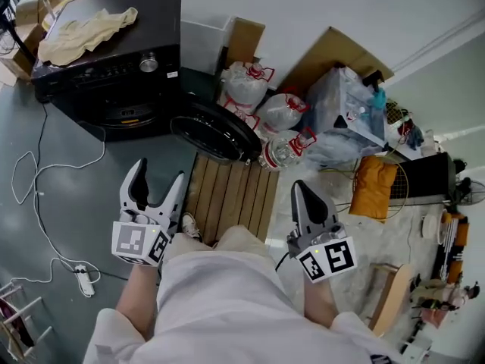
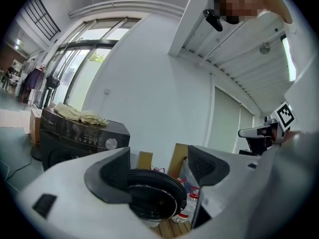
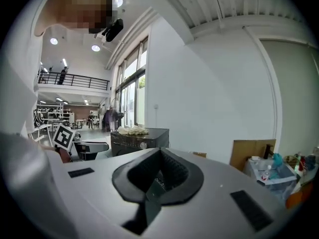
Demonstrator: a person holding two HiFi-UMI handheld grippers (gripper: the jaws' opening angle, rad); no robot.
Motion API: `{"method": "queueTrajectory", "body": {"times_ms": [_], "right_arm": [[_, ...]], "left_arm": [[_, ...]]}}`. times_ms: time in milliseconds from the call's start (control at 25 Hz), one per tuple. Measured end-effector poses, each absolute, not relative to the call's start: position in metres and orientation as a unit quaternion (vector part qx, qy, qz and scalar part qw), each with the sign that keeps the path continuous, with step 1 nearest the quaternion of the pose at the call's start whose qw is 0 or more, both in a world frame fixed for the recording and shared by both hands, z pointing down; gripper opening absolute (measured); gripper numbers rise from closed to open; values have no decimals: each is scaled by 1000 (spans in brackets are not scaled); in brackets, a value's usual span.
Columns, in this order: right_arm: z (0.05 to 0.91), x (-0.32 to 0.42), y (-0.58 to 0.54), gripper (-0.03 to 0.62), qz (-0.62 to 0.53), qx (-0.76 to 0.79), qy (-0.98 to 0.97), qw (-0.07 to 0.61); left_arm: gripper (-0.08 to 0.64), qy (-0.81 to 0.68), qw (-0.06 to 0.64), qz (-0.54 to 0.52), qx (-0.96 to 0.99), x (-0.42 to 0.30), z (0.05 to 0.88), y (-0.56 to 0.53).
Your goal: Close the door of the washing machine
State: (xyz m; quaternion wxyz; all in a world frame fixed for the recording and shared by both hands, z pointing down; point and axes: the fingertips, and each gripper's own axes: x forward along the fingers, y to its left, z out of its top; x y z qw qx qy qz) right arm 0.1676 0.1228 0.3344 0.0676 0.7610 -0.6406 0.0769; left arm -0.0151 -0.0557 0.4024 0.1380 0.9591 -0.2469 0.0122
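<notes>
Head view: black washing machine (image 1: 114, 59) seen at upper left, beige cloth (image 1: 87, 30) laid on top. Round door (image 1: 216, 131) found standing open, just right of machine, above wooden slats (image 1: 231, 196). Left gripper (image 1: 159, 171) held at lower left, jaws spread, nothing clamped. Right gripper (image 1: 303, 188) held at lower right of centre.

Left gripper view: open door (image 2: 152, 195) framed between spread jaws, well apart from them; machine (image 2: 75, 133) at left.

Right gripper view: jaws pressed together, nothing between. Machine (image 3: 139, 138) seen beyond, centre left.
</notes>
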Motion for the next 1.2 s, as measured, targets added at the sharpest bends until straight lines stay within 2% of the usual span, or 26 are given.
{"method": "queueTrajectory", "body": {"times_ms": [680,1040,1200], "right_arm": [[363,279,-6,-3,95,704,-703,34],[403,310,-53,-3,130,653,-745,51],[416,318,-62,-3,137,645,-750,57]], "left_arm": [[344,-286,158,69,943,92,422,-99],[350,-333,175,104,921,170,477,-117],[378,-350,184,136,908,190,515,-127]]}}
